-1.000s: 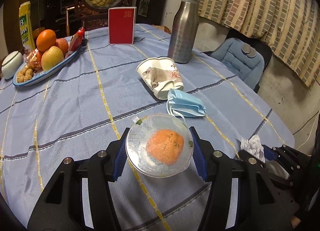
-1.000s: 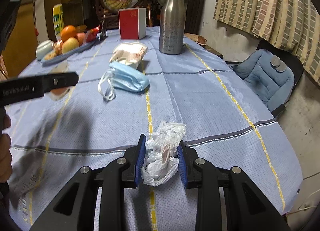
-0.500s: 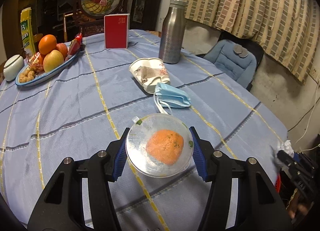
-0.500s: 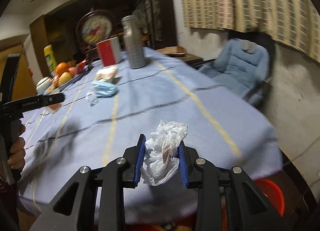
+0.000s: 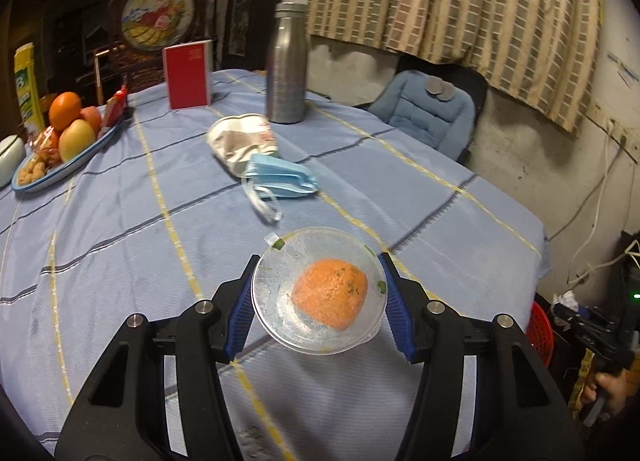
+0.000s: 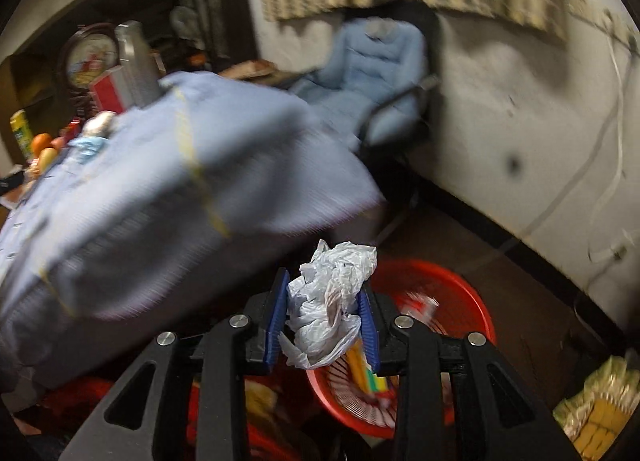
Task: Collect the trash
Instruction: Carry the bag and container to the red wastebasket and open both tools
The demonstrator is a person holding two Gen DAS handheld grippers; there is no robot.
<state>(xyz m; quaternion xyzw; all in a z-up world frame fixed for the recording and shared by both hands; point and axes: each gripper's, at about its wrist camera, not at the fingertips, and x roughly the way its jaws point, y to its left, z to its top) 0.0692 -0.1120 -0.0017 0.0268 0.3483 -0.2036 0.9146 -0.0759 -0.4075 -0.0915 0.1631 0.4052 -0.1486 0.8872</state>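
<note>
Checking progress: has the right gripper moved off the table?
Yes. The right gripper, clamping the plastic wad, now hangs past the table edge, above the red basket.

Crumpled white plastic bag (image 6: 330, 301) above red basket (image 6: 460, 293), clear cup with orange residue (image 5: 318, 289) near tablecloth's front edge, blue mask (image 5: 280, 181) mid-table

We see the table (image 6: 160, 197) and chair (image 6: 384, 73) smeared by motion blur in the right wrist view; the red basket (image 6: 460, 293) sits partly hidden behind the crumpled plastic bag (image 6: 332, 301), its contents unreadable.
</note>
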